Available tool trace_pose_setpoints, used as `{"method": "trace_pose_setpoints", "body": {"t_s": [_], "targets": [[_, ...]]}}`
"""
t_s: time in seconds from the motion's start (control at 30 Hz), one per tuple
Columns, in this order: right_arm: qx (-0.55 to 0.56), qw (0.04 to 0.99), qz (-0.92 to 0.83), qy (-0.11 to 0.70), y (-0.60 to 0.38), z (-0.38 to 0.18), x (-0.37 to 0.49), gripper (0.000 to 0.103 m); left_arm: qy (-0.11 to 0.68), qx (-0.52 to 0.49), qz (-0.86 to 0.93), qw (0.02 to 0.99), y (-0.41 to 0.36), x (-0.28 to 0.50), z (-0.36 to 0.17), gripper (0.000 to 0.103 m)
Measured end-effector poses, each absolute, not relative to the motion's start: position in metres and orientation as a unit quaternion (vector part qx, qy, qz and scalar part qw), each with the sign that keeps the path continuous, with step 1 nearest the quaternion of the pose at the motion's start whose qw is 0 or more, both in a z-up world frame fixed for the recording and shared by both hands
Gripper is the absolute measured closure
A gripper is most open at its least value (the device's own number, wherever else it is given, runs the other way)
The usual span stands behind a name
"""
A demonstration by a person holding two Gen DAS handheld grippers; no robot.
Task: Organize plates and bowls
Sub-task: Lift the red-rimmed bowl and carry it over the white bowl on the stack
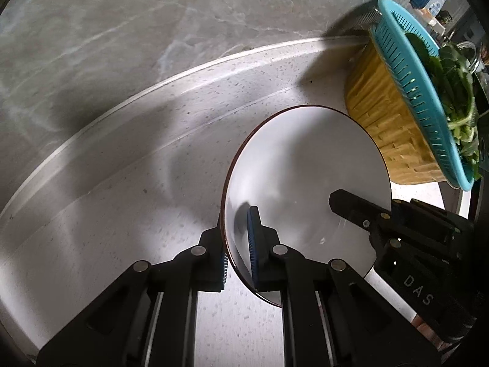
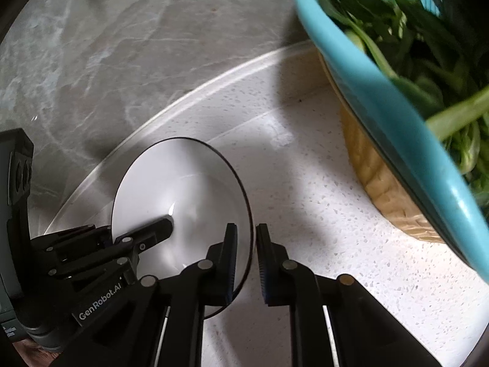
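One white bowl (image 1: pixel 305 165), one teal colander (image 1: pixel 418 91) of greens at two o'clock, one woven basket (image 1: pixel 385 113) beneath, two grippers.

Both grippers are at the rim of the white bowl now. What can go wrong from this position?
1. Each gripper, left gripper and right gripper, straddles only the thin rim of the white bowl; smooth glaze may slip.
2. Pulling unevenly could tilt or twist the bowl between them.
3. The teal colander of greens, perched on the yellow basket, stands close by; a swing could knock it.
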State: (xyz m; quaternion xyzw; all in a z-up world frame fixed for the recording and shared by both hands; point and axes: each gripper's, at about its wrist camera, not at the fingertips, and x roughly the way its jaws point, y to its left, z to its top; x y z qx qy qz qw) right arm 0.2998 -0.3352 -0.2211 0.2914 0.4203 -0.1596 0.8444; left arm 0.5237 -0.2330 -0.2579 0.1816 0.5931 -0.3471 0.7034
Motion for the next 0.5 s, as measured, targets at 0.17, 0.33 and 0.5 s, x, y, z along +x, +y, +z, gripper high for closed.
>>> {"method": "trace_pose_setpoints", "body": {"t_s": [0.17,0.33,0.5], "targets": [[0.279,0.853,-0.139,0.419,-0.330,-0.208,0.301,0.089,0.588,0.168,-0.339,0.715,-0.209,0.513,-0.236,0.094],[0.261,0.863,-0.112,0.417,-0.313,-0.190,0.301,0.090,0.580,0.154,-0.323,0.732,-0.178,0.500,-0.212,0.094],[0.236,0.876,-0.072,0.414,-0.285,-0.170,0.304,0.090,0.574,0.131,-0.298,0.752,-0.131,0.487,-0.184,0.093]]}}
